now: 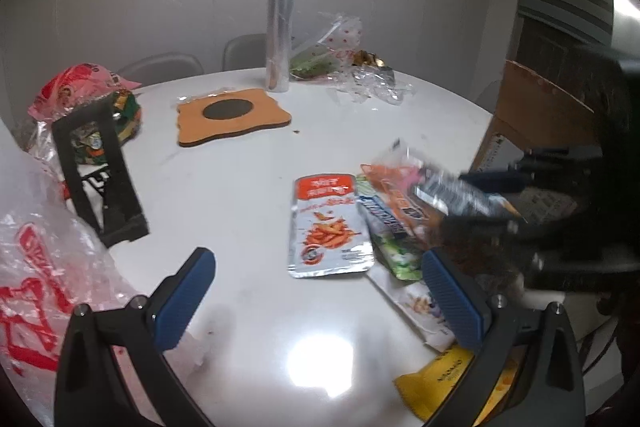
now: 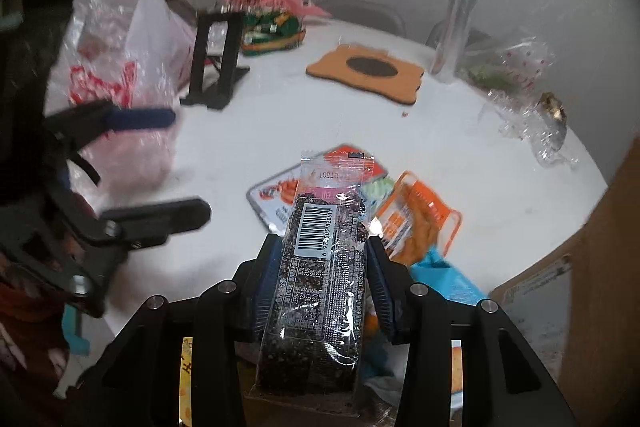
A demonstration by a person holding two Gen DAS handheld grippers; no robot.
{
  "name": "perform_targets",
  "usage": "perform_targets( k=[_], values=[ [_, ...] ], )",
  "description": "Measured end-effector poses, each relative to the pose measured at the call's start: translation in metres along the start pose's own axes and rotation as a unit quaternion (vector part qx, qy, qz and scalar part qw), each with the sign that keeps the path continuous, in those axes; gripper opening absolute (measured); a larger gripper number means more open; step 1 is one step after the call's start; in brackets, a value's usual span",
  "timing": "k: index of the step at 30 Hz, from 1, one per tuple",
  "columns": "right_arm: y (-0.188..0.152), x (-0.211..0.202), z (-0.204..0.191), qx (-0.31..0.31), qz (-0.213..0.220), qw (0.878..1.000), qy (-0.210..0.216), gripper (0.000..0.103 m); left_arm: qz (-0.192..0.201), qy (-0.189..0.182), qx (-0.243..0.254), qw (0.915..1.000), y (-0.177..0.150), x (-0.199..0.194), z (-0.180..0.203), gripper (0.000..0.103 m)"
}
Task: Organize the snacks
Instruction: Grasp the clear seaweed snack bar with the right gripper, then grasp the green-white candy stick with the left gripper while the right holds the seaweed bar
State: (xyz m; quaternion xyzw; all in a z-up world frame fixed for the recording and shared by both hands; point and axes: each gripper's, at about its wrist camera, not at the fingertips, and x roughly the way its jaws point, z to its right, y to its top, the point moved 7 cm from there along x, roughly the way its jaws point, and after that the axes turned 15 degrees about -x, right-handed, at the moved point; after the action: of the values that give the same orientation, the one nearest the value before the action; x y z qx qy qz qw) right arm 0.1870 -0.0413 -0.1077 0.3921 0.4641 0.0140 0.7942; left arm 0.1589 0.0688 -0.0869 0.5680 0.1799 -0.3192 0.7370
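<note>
The right gripper (image 2: 320, 259) clamped the dark seed bar (image 2: 316, 279) across its width, pads pressing the clear wrapper, lifted above the snack pile at the tabletop's near right edge, probably so it could be sorted away. The left gripper (image 1: 316, 291) hovered with jaws wide apart and empty over the near edge, beside the silver fries pouch (image 1: 328, 223).

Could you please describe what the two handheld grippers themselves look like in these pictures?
Both the left gripper and the right gripper have matte black angular frames with silver round bolt heads. Each finger carries a blue ribbed pad. No cables or markings show.
</note>
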Motion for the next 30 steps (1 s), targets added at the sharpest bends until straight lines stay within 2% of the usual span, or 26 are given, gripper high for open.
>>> perform_targets(
  k=[2,5,8,12,16,28,30],
  values=[
    [0.001,-0.011,0.012,0.009,0.01,1.0,-0.025,0.038,-0.008,-0.006,0.006,0.9999,-0.002,0.004,0.006,0.102],
    [0.0,-0.015,0.017,0.014,0.013,0.999,-0.034,0.038,-0.029,-0.016,0.017,0.9993,-0.007,0.015,0.018,0.1],
    [-0.003,-0.017,0.022,0.018,0.014,0.999,-0.038,0.038,-0.055,-0.038,0.023,0.9975,-0.013,0.025,0.031,0.085],
    [-0.007,-0.012,0.024,0.026,0.016,0.999,-0.025,0.038,-0.088,-0.044,0.024,0.9948,-0.019,0.045,0.04,0.053],
    [-0.005,-0.008,0.025,0.026,0.021,0.999,-0.02,0.038,-0.113,-0.056,0.022,0.9918,-0.023,0.058,0.047,0.041],
    [-0.008,-0.004,0.032,0.04,0.026,0.999,-0.015,0.038,-0.141,-0.043,0.051,0.9878,-0.022,0.072,0.058,0.04],
    [-0.007,-0.003,0.032,0.039,0.025,0.999,-0.014,0.038,-0.141,-0.037,0.06,0.9874,-0.024,0.074,0.06,0.035]
  ],
)
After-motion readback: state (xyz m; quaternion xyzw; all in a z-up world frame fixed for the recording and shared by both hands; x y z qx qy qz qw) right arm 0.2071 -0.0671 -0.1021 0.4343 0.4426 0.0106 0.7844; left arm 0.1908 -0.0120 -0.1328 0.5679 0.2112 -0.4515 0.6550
